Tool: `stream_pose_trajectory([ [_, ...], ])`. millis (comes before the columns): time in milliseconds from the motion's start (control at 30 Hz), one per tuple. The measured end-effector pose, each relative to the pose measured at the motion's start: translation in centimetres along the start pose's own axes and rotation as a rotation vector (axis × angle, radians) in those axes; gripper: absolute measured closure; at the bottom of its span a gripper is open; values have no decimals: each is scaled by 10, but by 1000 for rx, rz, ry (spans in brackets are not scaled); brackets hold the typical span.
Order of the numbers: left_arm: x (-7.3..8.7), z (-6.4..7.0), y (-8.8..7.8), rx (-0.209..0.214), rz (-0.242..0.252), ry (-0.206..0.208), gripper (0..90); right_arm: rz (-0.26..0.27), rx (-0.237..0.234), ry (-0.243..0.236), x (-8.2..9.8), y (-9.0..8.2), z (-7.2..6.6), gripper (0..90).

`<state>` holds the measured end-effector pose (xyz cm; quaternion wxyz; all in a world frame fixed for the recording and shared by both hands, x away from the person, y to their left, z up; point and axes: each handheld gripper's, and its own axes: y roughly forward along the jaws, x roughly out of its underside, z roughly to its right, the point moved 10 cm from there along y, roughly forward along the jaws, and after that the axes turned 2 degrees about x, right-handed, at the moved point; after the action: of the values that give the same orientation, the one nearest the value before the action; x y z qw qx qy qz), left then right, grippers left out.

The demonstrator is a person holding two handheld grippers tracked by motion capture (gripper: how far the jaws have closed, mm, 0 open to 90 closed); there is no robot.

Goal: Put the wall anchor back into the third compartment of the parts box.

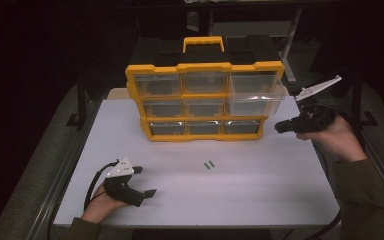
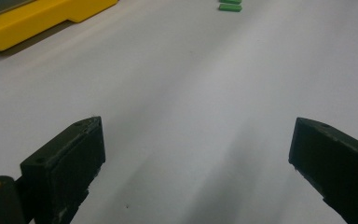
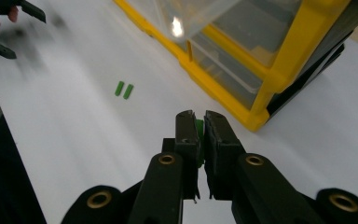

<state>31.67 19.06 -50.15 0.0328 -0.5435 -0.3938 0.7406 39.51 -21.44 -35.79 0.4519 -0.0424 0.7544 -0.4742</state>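
Jaws of the right gripper pinch a green piece beside the yellow organizer; left gripper gapes wide.

A white table carries a yellow drawer organizer and two green pieces.

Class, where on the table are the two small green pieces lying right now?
In the high view the two green pieces lie side by side on the white table, just in front of the yellow drawer organiser, between the left gripper and the right gripper.

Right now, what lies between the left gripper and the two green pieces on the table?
Nothing: bare white table separates the open left gripper from the green pieces, seen in the left gripper view.
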Motion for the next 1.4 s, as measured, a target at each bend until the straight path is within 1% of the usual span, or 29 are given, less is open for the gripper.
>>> stream_pose_trajectory([
  [233,0,-1,1,-3,1,-5,29,5,3,3,-13,-23,2,829],
  [300,0,-1,1,-1,-2,-7,24,13,-1,-4,-17,-29,2,829],
  [333,1,0,2,1,-2,-10,24,14,4,1,-19,-33,3,829],
  [500,0,-1,1,0,0,-6,19,36,17,-5,-31,-51,5,829],
  [600,0,-1,1,-1,2,-10,19,51,20,-6,-40,-64,4,829],
  [733,0,-1,1,-1,-1,-7,20,79,25,-26,-54,-80,3,827],
  [767,0,-1,1,-2,-2,-6,19,82,23,-21,-57,-83,2,827],
  [800,0,-1,1,-2,-2,-6,20,82,23,-21,-57,-83,2,827],
  [833,0,0,1,-2,2,-16,19,90,24,-21,-65,-90,0,827],
  [900,0,0,1,3,-2,-24,20,97,25,-32,-71,-95,-1,827],
  [933,0,0,1,3,-2,-24,20,97,25,-32,-71,-95,-1,827],
  [1067,1,-1,1,2,-7,-21,20,125,18,-51,-85,-102,-6,827],
  [1133,1,-2,1,-1,-7,-22,20,127,17,-55,-92,-103,-10,827],
  [1167,1,-2,1,-1,-6,-21,20,128,16,-67,-95,-102,-11,826],
  [1233,1,-1,1,-1,-1,-22,20,123,8,-71,-102,-98,-16,826],
  [1400,1,0,1,-4,4,-29,20,93,3,-88,-113,-85,-23,824],
])
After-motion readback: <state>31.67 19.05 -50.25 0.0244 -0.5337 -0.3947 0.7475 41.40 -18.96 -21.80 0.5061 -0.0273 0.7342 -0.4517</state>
